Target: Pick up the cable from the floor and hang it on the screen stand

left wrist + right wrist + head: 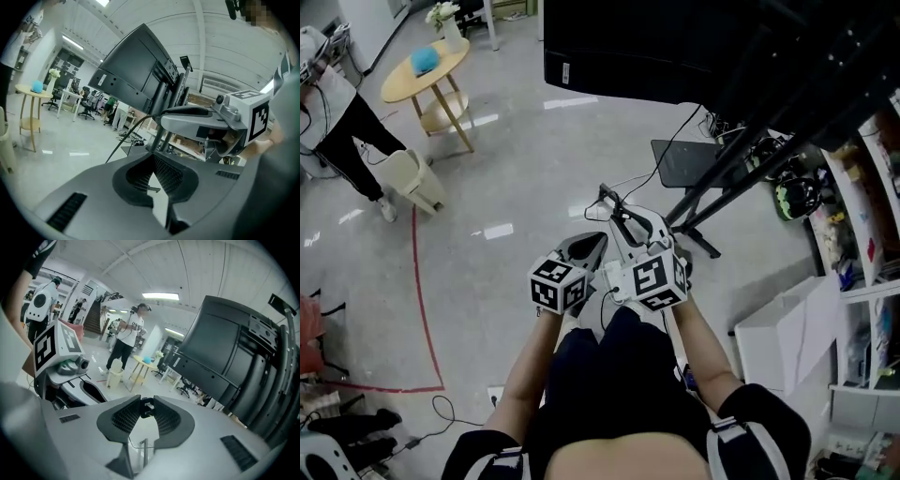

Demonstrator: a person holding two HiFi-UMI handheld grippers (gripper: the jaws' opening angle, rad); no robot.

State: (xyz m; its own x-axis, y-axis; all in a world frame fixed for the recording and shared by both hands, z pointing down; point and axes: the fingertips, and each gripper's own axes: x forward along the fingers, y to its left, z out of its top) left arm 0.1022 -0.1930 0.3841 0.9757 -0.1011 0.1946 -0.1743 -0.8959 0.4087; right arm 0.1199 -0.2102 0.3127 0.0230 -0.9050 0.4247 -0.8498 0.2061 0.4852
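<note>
The left gripper point(152, 157) was carried with its fingers pressed together on nothing. Beside it, the right gripper's point(146, 398) fingers pinched the cable point(147, 408) by its black plug, lifted off the floor point(516, 187). The cable's far end was lost near the partly cropped screen stand point(722, 178).

Left tongs point(153, 157) and right tongs point(147, 406) are grey with dark ribbed pads point(167, 418), each bearing a white cube point(558, 284) of black square markers (one per face); black short sleeves point(757, 415) carry white stripes.
</note>
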